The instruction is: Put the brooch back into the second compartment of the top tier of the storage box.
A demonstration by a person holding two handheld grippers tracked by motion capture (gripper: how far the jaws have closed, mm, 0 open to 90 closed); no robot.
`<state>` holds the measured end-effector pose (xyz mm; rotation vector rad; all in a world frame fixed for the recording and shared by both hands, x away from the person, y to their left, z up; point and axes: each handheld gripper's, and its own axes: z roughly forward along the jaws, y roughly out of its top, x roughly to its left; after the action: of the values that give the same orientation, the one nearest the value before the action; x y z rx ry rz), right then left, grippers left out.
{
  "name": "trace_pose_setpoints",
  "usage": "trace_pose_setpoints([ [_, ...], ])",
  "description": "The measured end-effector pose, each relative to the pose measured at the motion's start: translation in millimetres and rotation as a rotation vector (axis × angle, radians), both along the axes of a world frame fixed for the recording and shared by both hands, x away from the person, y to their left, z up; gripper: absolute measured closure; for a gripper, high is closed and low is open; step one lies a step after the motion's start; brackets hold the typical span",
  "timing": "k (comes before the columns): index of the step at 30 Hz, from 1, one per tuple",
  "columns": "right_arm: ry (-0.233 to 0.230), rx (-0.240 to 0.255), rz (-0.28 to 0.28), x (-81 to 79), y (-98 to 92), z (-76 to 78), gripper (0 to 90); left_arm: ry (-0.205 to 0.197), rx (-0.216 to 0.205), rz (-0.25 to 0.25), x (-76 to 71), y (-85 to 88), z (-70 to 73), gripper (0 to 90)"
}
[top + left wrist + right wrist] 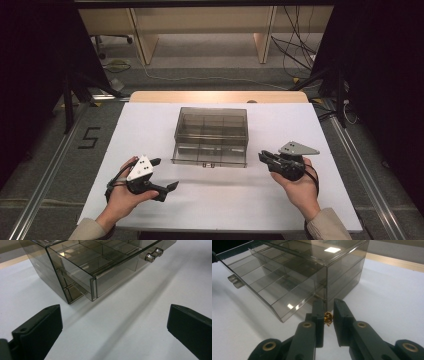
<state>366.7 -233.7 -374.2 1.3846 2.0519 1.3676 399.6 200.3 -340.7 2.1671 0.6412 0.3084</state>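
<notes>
A smoky clear plastic box (211, 131) stands mid-table, its divided drawer (209, 155) pulled partly out toward me. In the right gripper view the drawer (272, 282) lies ahead to the left, with its handle (235, 280) at the far left. My right gripper (328, 307) is shut on a small gold piece (328, 318), pinched between its pads just short of the box's corner. From above, the right gripper (261, 155) hovers to the right of the drawer. My left gripper (165, 173) is open and holds nothing, left of the drawer front (110, 267) and its knob (153, 254).
White sheet (150, 125) covers the table, with a wooden strip (220, 96) along the far edge. Metal rails run along the floor on both sides, and a "5" mark (89, 137) sits on the floor at the left. Desks and cables stand beyond.
</notes>
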Motion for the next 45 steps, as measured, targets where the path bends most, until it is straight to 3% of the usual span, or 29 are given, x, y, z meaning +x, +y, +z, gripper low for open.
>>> trace_pose_setpoints([
  [45, -0.05, 0.032, -0.01, -1.8, 2.7, 16.1, 80.0, 0.002, 0.0, -0.003, 0.0, -0.8, -0.2, 0.0],
])
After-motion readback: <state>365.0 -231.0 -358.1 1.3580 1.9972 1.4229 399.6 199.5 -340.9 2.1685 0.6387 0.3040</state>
